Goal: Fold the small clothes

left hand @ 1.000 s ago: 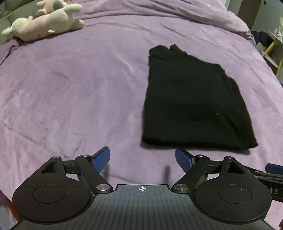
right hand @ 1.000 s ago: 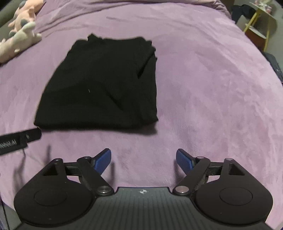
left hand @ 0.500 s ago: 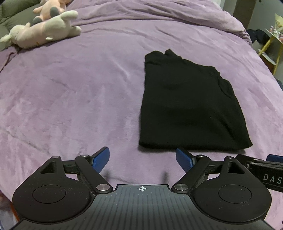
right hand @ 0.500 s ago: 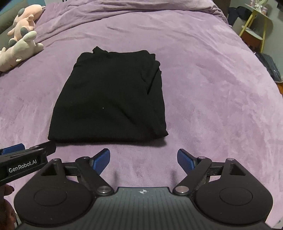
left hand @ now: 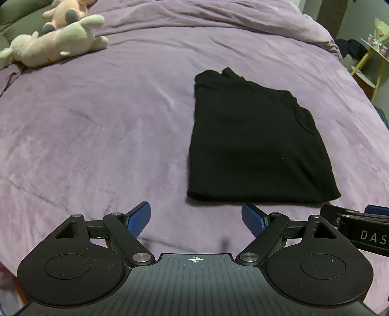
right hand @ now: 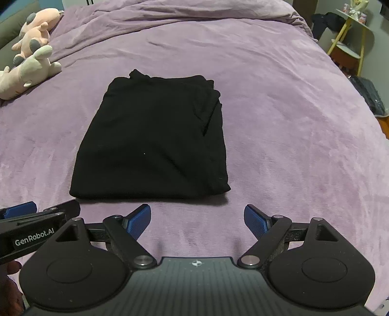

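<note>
A black garment (left hand: 257, 143) lies folded into a neat rectangle on the purple bedspread (left hand: 97, 121); it also shows in the right wrist view (right hand: 155, 138). My left gripper (left hand: 195, 218) is open and empty, just short of the garment's near left corner. My right gripper (right hand: 197, 218) is open and empty, just short of the garment's near right edge. Each gripper shows at the other view's lower edge, side by side.
Plush toys (left hand: 56, 41) lie at the bed's far left, also seen in the right wrist view (right hand: 26, 58). A yellow-legged side table (right hand: 350, 31) and dark items stand beyond the bed's right edge. The bedspread's rumpled far edge (right hand: 194, 14) rises behind.
Both grippers have pulled back from the folded garment toward the near edge of the bed and come closer together. The garment has not moved. Both stay open.
</note>
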